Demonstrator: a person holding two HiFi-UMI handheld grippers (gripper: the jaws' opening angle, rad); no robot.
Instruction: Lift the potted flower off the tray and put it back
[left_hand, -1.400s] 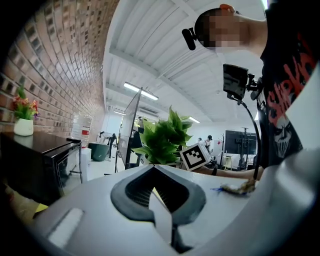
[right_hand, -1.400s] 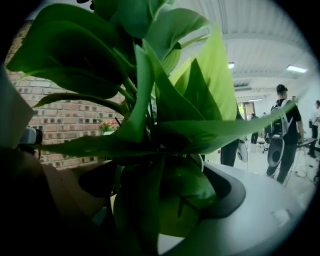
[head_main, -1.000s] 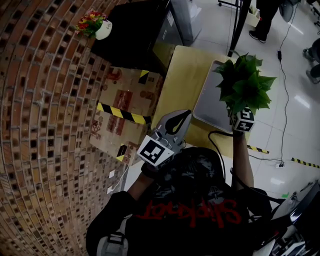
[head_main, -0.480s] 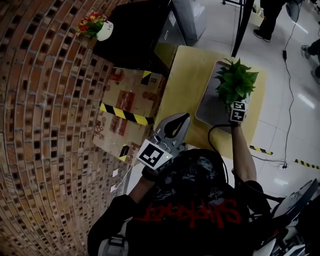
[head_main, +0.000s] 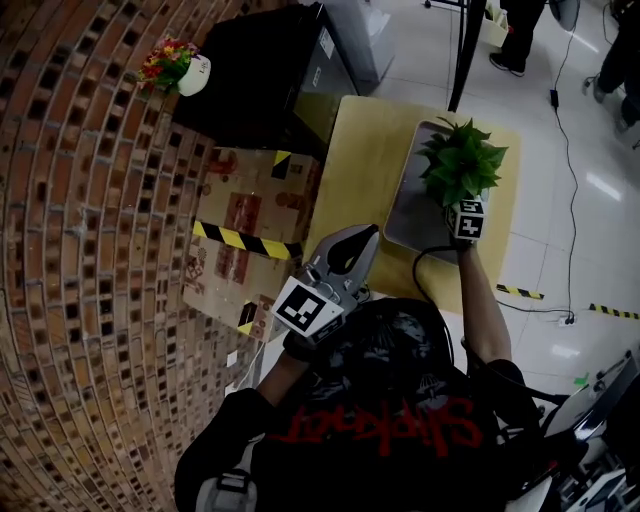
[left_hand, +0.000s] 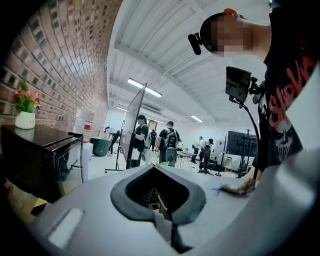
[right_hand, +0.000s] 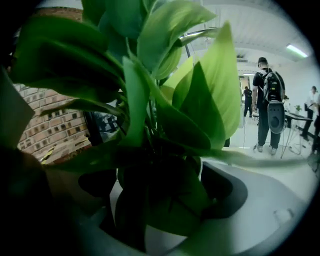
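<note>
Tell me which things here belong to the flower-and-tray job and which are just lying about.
Job: potted flower, tray, right gripper holding it.
Lying about: cardboard box, black cabinet, small flowerpot on it, idle left gripper.

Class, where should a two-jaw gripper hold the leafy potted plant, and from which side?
Grip the pot below the leaves, which spread wide above it and likely block a top-down approach; come in level from the table's near edge.

The right hand-held gripper (head_main: 459, 202) has lowered the potted flower (head_main: 458, 162) toward the tray (head_main: 403, 205).
</note>
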